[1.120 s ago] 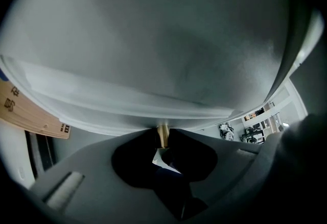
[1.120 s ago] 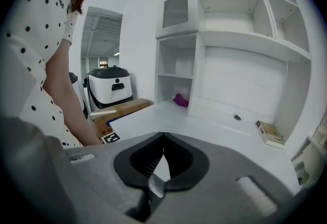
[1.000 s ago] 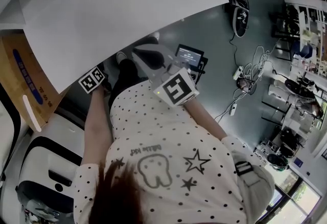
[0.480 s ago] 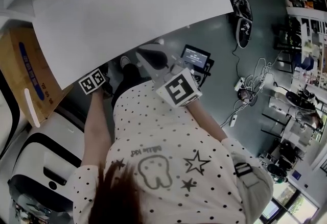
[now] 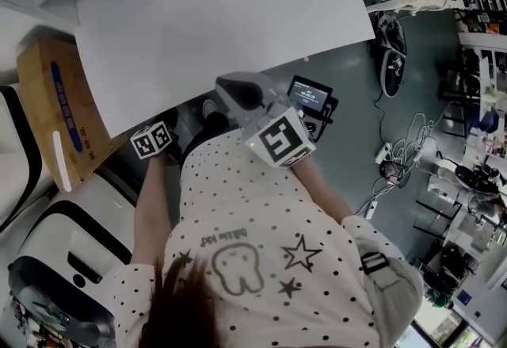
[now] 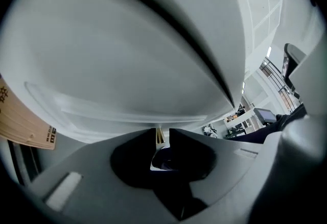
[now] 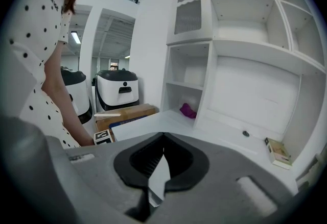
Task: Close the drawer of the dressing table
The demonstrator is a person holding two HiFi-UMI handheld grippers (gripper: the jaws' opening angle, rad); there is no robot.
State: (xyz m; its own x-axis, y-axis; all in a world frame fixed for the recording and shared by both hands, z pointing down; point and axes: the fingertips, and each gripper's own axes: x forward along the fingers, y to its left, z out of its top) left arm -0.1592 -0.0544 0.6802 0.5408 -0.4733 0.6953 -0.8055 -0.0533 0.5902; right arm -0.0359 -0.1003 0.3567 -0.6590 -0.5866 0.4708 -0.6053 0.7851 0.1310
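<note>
The left gripper (image 6: 162, 133) has its fingers a little apart and just closing, with nothing between them. The white drawer (image 6: 127, 65) is right in front of them, under the table top (image 5: 238, 13). The right gripper (image 7: 163, 136) is shut on nothing, above the top. If the left fingers push at a slant, they could slip off the smooth front and leave the drawer sticking out.

Nothing reads clearly. The shirt (image 5: 261, 259), at six o'clock in the head view, bears a short upside-down line of print, too blurred to spell. The box (image 5: 59, 112) at nine o'clock has illegibly small white print on a blue strip. In the left gripper view, the box (image 6: 20, 126) shows part of a dark character. The left cube (image 5: 152, 140) and right cube (image 5: 277, 139) show black-and-white markers, no letters.
</note>
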